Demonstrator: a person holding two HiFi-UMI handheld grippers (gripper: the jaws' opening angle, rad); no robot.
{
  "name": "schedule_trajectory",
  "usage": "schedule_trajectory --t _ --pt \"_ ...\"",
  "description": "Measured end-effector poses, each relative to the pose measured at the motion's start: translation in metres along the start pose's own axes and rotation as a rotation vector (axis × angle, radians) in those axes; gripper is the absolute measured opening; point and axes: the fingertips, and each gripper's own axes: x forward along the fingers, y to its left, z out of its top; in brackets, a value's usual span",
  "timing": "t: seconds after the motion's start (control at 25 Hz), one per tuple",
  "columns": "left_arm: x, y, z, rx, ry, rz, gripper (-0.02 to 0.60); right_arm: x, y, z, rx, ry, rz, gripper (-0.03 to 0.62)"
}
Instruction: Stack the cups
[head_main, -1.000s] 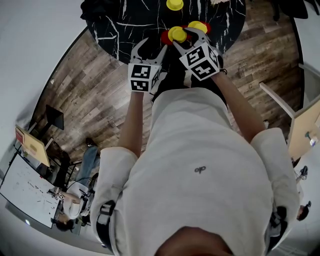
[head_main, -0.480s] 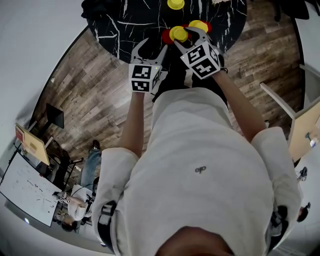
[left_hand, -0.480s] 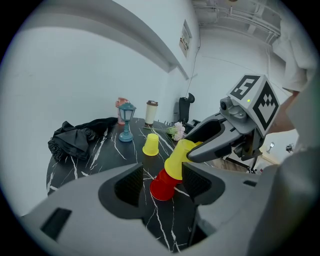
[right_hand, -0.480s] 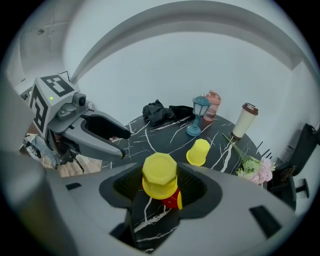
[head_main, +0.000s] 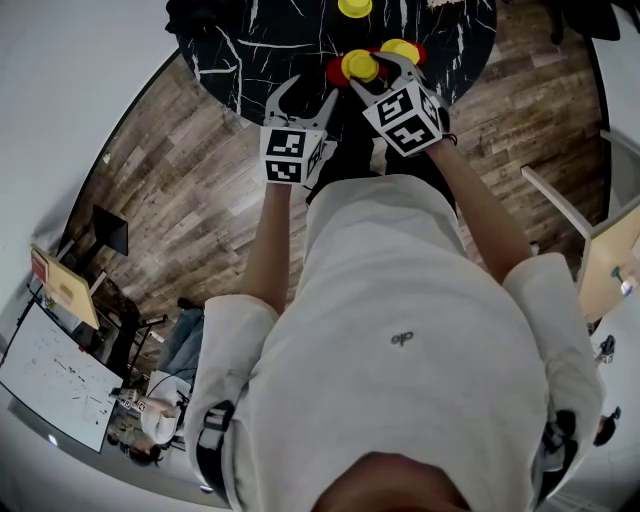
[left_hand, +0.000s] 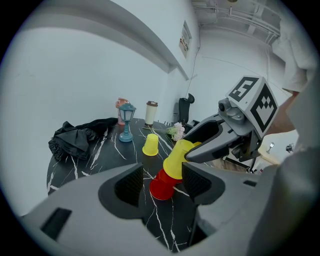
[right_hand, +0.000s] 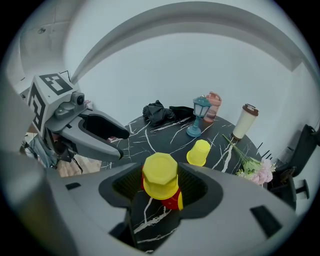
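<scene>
Surface: a round black surface (head_main: 260, 40) with white veins, like marble, stood over a wooden floor (head_main: 200, 190).
Yellow cup: the yellow cup (right_hand: 160, 175) stood upside down near the front edge of the surface. It sat over a red cup (right_hand: 172, 201), which was also turned over. In the left gripper view the pair looked a little tilted.
Beside it: in the head view a second yellow top (head_main: 400, 48) with red under it showed just beside. How it stood I could not tell.
Right gripper: the right gripper (head_main: 378, 70) had its jaws spread wide around the yellow cup, one on each side. The pads seemed to press on its wall.
Left gripper: the left gripper (head_main: 308, 98) was just beside, with jaws apart and nothing held between them.
Handling: the cups looked light, thin and smooth, probably plastic. I judged that they would squash and slip easily, and that a nested pair could tip or lift together.
Where to hold: on two opposite sides of the wall, a little under the closed base, with a soft squeeze.
Lone cup: a lone yellow cup (left_hand: 150, 145) stood upside down further in, apart from the pair and not yet stacked.
Further out: a blue lantern ornament (left_hand: 127, 121), a paper cup (right_hand: 243, 121) with a lid, flowers (right_hand: 255, 170) and a black cloth (left_hand: 80, 136) were at the far side.
</scene>
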Motion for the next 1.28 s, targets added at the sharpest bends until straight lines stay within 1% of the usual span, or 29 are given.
schedule_trajectory --t 0.32,0.56,0.76,0.92,1.08,1.28 --pt "-0.001 0.001 0.003 0.005 -0.006 -0.001 0.244 -0.009 0.004 0.009 -0.004 -0.047 0.000 0.256" --pt "0.000 0.002 0.007 0.005 -0.020 0.001 0.244 -0.025 0.000 0.018 0.012 -0.091 -0.014 0.252" --pt "0.006 -0.001 0.011 0.006 -0.018 -0.004 0.244 -0.045 -0.011 0.033 0.029 -0.153 -0.003 0.244" --pt "0.011 -0.007 0.017 0.021 -0.016 -0.011 0.244 -0.063 -0.025 0.044 0.049 -0.203 0.001 0.242" --pt "0.020 -0.011 0.021 0.013 -0.014 0.001 0.244 -0.078 -0.044 0.052 0.033 -0.245 0.038 0.239" --pt "0.022 -0.017 0.025 -0.002 -0.011 0.030 0.244 -0.086 -0.080 0.057 0.020 -0.261 0.027 0.236"
